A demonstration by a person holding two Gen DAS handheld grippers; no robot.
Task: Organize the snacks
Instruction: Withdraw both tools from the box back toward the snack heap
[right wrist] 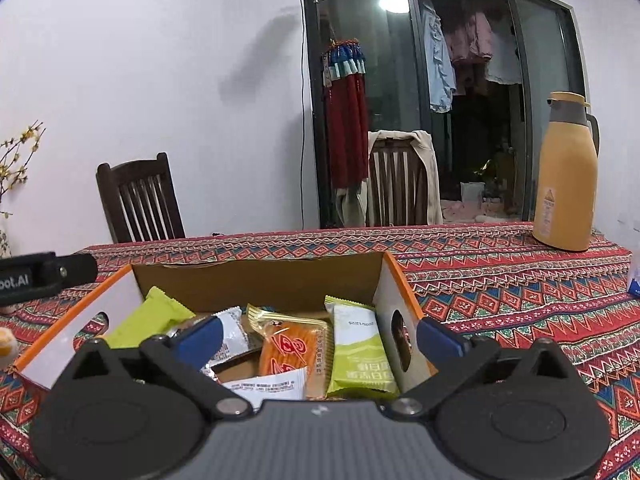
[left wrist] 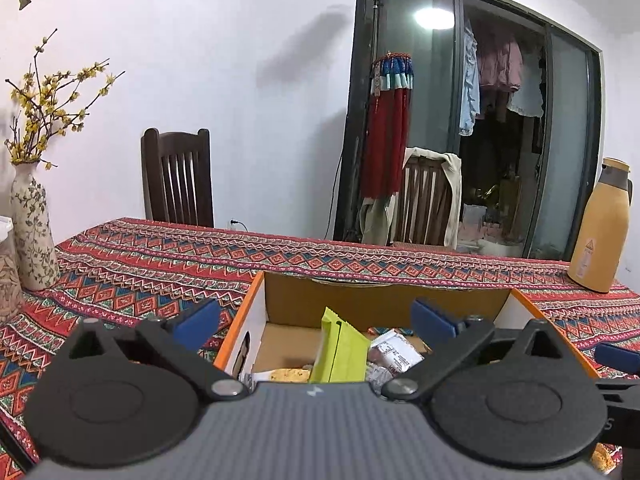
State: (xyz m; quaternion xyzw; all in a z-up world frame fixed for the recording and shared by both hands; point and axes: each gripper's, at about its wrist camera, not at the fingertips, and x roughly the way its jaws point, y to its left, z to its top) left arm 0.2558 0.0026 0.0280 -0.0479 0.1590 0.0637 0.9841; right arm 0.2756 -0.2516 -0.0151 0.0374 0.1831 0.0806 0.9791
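An open cardboard box with an orange rim [left wrist: 248,300] [right wrist: 394,276] sits on the patterned tablecloth and holds several snack packets. In the right wrist view I see a lime packet [right wrist: 154,314], a white packet [right wrist: 234,332], an orange packet [right wrist: 298,354] and a green-and-white packet [right wrist: 360,346]. In the left wrist view a lime packet [left wrist: 340,348] stands upright beside white wrappers [left wrist: 394,354]. My left gripper [left wrist: 318,318] is open and empty over the box's left part. My right gripper [right wrist: 318,338] is open and empty over the box's right part.
A yellow thermos [left wrist: 600,228] [right wrist: 566,176] stands at the back right of the table. A flowered vase [left wrist: 32,228] stands at the left. Two wooden chairs [left wrist: 178,178] [right wrist: 394,184] are behind the table. A blue-and-white item [right wrist: 634,280] lies at the right edge.
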